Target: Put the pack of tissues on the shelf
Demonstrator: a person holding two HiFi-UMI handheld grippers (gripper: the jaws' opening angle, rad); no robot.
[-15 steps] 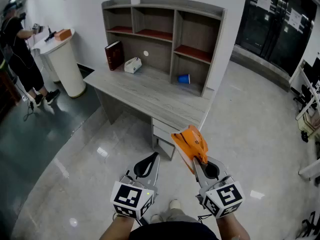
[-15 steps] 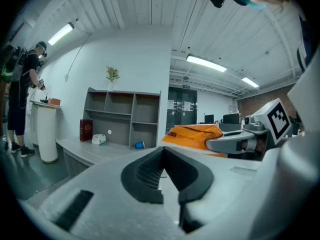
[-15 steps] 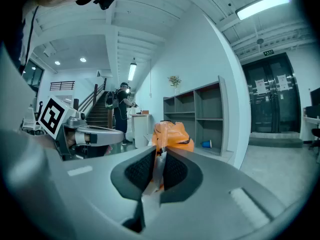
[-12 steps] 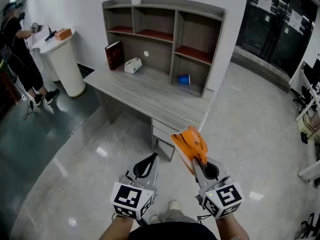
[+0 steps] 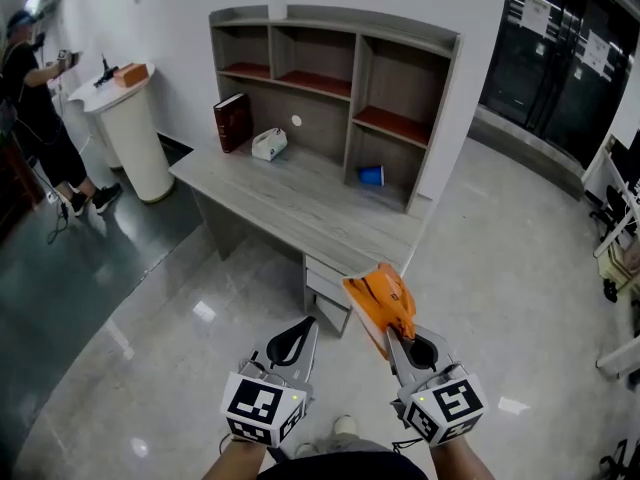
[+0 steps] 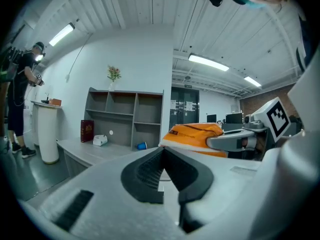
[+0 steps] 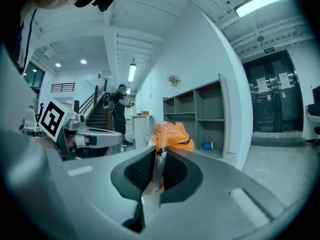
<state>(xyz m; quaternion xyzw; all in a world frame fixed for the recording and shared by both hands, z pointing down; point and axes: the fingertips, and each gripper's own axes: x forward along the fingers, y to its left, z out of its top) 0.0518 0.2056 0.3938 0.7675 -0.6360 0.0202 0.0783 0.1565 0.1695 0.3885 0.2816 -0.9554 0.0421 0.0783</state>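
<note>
An orange pack of tissues (image 5: 380, 303) hangs in front of me, and my right gripper (image 5: 397, 336) is shut on its wrapper edge. The right gripper view has the orange pack of tissues (image 7: 171, 136) sticking out past the closed right gripper (image 7: 159, 156). My left gripper (image 5: 300, 328) is held beside it, shut and empty; in the left gripper view the left gripper (image 6: 162, 153) has its jaws together. The grey shelf (image 5: 335, 98) stands on a grey desk (image 5: 300, 203) ahead, out of reach of both grippers. The pack of tissues (image 6: 195, 136) also shows from the left side.
On the desk stand a dark red book (image 5: 231, 121), a white tissue box (image 5: 268, 144) and a blue cup (image 5: 371, 176). A white round pedestal (image 5: 132, 128) and a person (image 5: 40, 118) are at the left. Dark glass doors (image 5: 560, 48) stand at the right.
The view has shifted: the desk and shelf sit slightly lower and nearer in the head view. Both grippers keep the same pose, the right one still shut on the pack.
</note>
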